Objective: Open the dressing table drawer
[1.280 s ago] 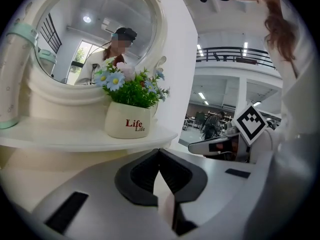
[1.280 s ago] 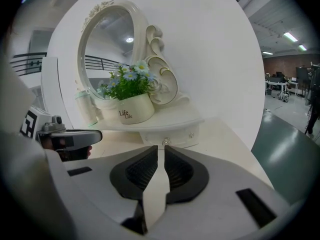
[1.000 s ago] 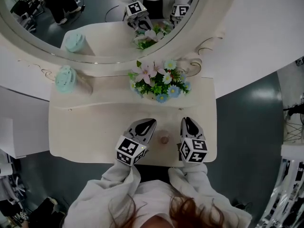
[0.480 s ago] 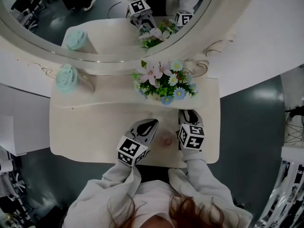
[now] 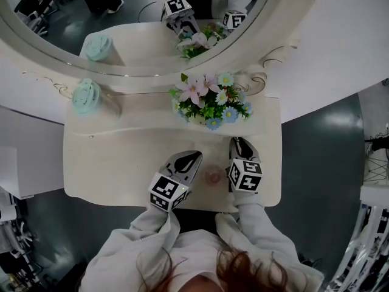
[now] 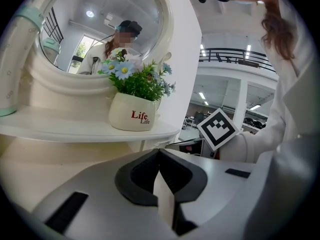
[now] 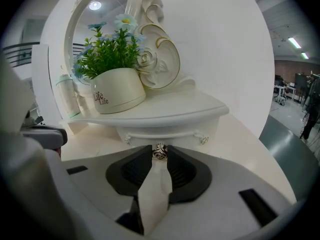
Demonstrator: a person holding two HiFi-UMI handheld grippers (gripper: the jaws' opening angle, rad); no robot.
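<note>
While pot [image 7: 117, 96] holds flowers [image 7: 107, 46], right gripper [image 7: 160, 159] fingers just closing on drawer knob [image 7: 160, 151], left gripper [image 6: 159, 152] fingers together

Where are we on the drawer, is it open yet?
Done: the right gripper is at the drawer knob. Its jaws have just been closing with the knob between them, and the tips now look pressed against it. In hand: securing that pinch. Left: the pull itself, since the drawer sits flush under the shelf, not yet opened. The left gripper is shut and empty beside it.
</note>
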